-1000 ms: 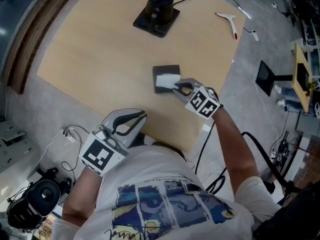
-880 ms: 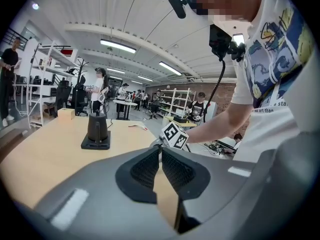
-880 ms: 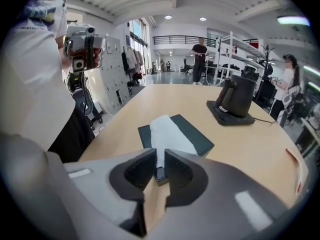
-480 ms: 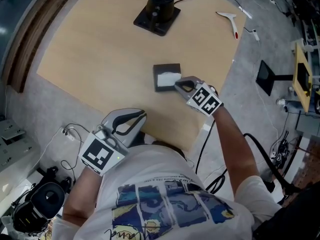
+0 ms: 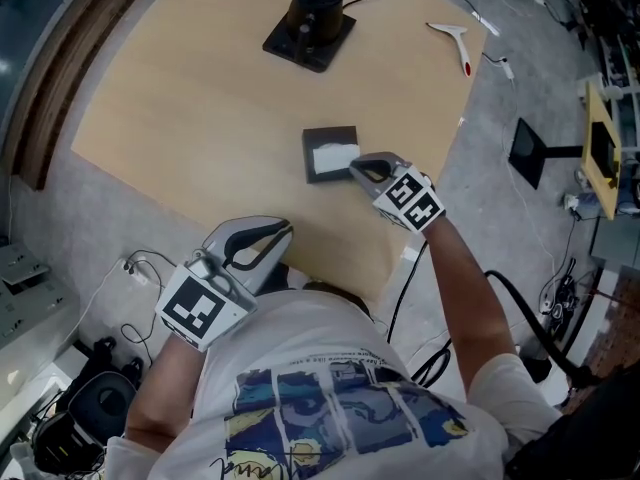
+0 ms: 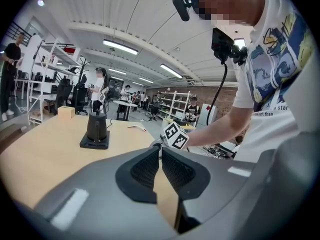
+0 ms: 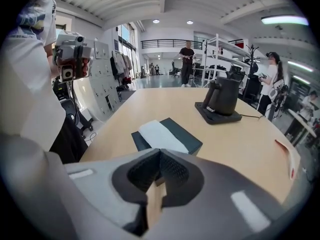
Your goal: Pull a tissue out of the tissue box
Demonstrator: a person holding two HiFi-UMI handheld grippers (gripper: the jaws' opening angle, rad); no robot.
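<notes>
- The right gripper is reaching down to the dark grey rectangular cardboard tissue box, with its jaws pressing fully together on the near edge of the white tissue.
- The white tissue is lying flat across the top of the box, and the box is sitting on the pale round wooden table, towards the person's side.
- The left gripper is hovering at the table's near edge, well apart from the box, with its jaws closed on nothing.
</notes>
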